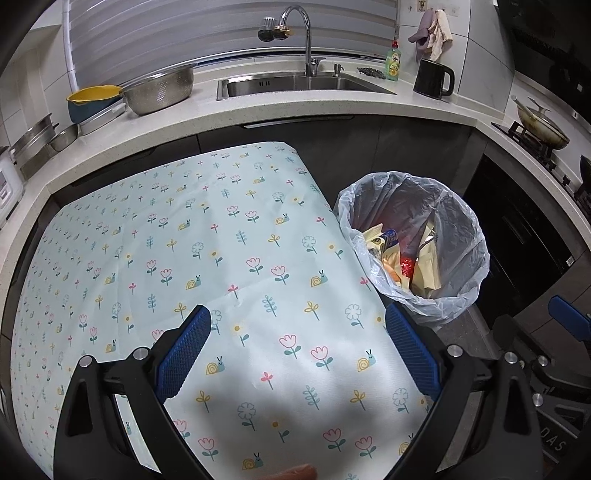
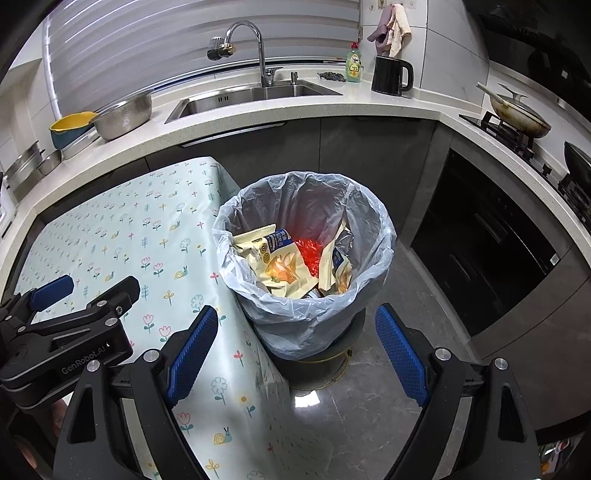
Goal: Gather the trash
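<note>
A trash bin lined with a translucent plastic bag stands on the floor beside a table with a flower-print cloth. Inside lie several snack wrappers and a red wrapper. The bin also shows at the right of the left wrist view, bag rim and wrappers. My right gripper hangs open in front of the bin with nothing between its blue pads. My left gripper is open over the tablecloth, also with nothing in it. The left gripper's body shows at the left of the right wrist view.
A countertop curves behind, with a sink, faucet, metal colander, yellow bowl, green dish soap bottle and black kettle. A stove with a pan is at right. Grey floor surrounds the bin.
</note>
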Motion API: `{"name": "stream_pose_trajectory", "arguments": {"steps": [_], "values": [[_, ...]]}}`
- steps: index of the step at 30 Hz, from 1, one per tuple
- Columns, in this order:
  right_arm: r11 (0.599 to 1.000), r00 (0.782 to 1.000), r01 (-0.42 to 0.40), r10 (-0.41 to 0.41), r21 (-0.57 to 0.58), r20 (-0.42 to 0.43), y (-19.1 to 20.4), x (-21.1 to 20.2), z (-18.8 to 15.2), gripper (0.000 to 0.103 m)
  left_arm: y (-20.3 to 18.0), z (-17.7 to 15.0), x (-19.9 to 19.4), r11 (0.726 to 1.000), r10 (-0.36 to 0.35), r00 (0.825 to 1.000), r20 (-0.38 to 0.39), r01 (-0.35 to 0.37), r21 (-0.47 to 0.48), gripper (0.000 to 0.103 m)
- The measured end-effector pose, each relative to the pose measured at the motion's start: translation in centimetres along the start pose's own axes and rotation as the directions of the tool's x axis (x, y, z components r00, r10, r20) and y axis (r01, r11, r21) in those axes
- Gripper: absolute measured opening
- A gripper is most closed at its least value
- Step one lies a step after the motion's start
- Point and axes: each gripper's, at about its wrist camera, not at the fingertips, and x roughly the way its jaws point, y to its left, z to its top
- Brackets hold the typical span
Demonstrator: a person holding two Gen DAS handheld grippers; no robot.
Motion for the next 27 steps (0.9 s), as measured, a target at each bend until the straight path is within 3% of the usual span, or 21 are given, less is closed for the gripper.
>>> {"name": "stream_pose_trajectory", "arguments": {"steps": [27], "values": [[1.000,1.000,0.003,-0.003,0.004,-0.007,0.19,0.37,-0.25,0.088,-0.30,-0.37,-0.25,1.000,0.029,0.999,0.013,-0.029,0.005,0.092]]}}
